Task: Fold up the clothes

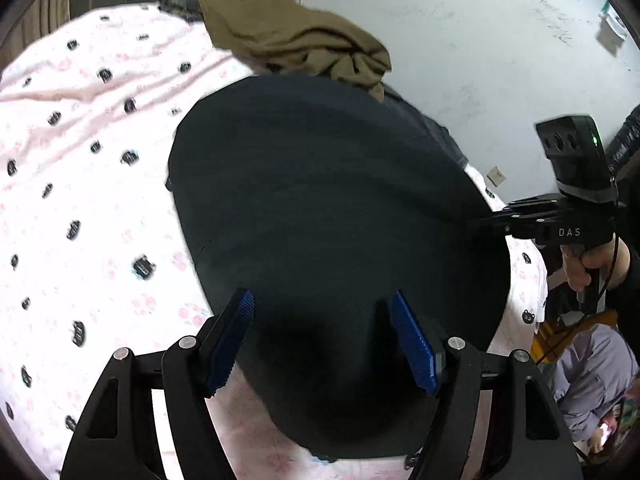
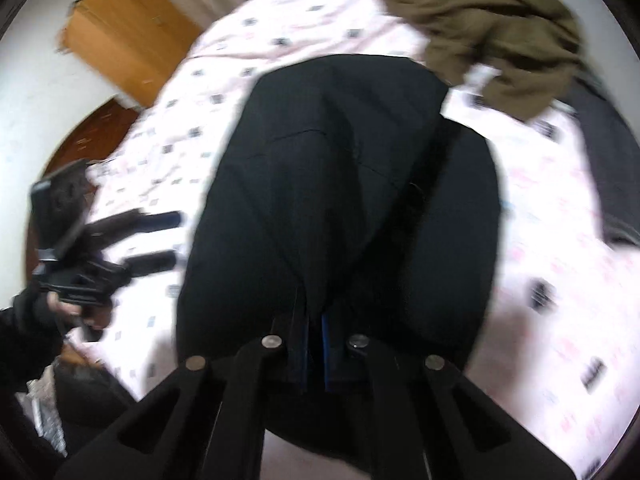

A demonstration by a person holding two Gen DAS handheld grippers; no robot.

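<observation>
Right gripper (image 2: 314, 344) is clamped on a fold of the black garment (image 2: 340, 184); left gripper (image 1: 322, 336) is held spread above it.
The garment is laid on a pink patterned sheet (image 1: 80, 200); an olive garment (image 1: 296, 40) is heaped beyond.

1. Pink sheet (image 1: 80, 184) with small dark printed motifs covers the bed.
2. Wooden cabinet (image 2: 124, 36) stands beyond the sheet's far left edge.
3. Grey wall (image 1: 460, 40) rises past the sheet's right side.
4. Seated person in grey-blue clothing (image 1: 588, 380) is low beside the sheet's right edge.
</observation>
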